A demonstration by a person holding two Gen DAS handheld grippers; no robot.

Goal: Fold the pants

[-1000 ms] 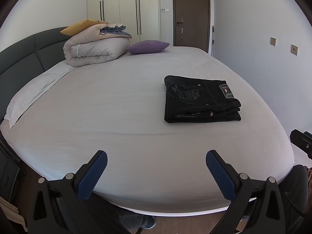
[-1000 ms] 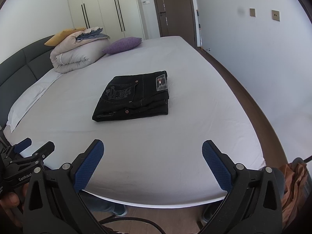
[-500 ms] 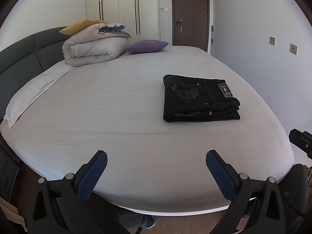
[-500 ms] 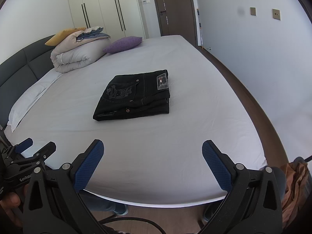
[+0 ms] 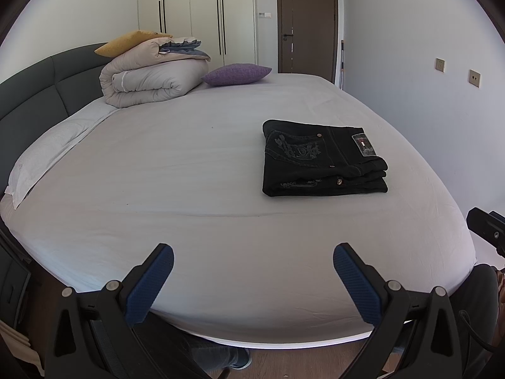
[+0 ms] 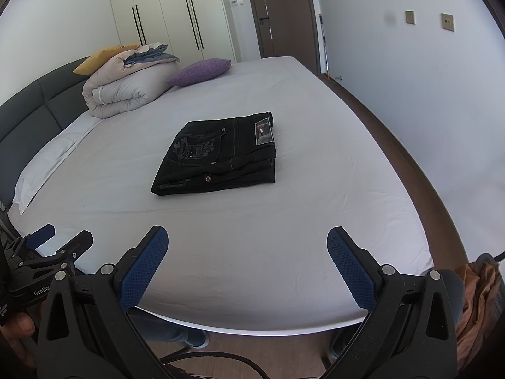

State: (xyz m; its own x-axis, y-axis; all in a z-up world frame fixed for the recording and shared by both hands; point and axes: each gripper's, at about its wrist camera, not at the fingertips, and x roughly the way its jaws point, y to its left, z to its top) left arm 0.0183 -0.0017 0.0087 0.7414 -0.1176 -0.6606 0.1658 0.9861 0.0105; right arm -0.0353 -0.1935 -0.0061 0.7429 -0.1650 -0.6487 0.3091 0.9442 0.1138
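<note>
Nothing much had moved: both grippers, left gripper and right gripper, hung with fingers spread empty off the bed's near edge, the pants lying folded, apparently done.

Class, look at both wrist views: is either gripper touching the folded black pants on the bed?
Apart. In the right wrist view, bare sheet separates the open right gripper from the pants; the left wrist view shows the same gap before the left gripper.

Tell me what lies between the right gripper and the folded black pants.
Nothing but bare white bedsheet: in the right wrist view, the open right gripper hangs short of the folded black pants.
</note>
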